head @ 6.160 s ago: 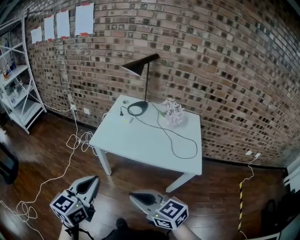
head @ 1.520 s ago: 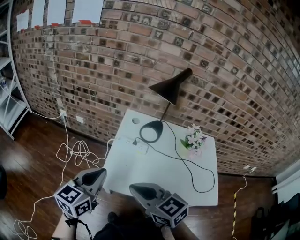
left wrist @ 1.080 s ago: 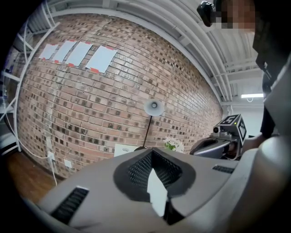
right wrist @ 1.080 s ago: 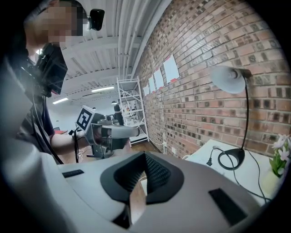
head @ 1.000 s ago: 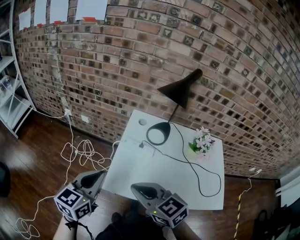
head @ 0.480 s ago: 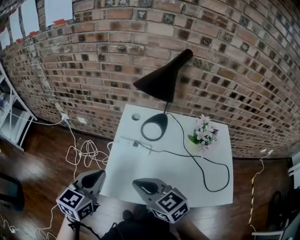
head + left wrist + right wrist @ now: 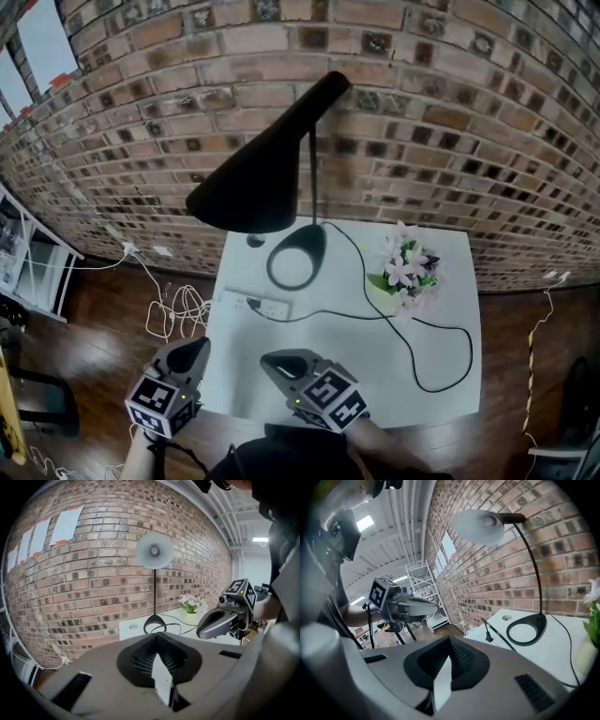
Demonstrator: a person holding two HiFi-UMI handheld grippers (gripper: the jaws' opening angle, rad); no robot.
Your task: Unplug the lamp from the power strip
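1. Grey plastic shells: two grippers, the left gripper (image 7: 194, 349) and the right gripper (image 7: 275, 362), sit side by side at lower centre. Both tilt down toward the white table (image 7: 375, 380), claws pressed together and empty.
2. One matte black lamp (image 7: 253, 183) fills the upper centre, with a cone shade, thin stem and ring base.
3. One white power strip (image 7: 255, 305) lies at the table's left edge, with the lamp's plug (image 7: 488, 636) in it.
4. One flower pot (image 7: 403, 272) stands to the right.

Nothing here reads as a word, number or brand: the left gripper (image 7: 192, 349) and right gripper (image 7: 272, 361) bear only black-and-white square marker patterns, and the white sheets (image 7: 65, 525) on the brick wall (image 7: 108, 559) beyond the left gripper look blank.
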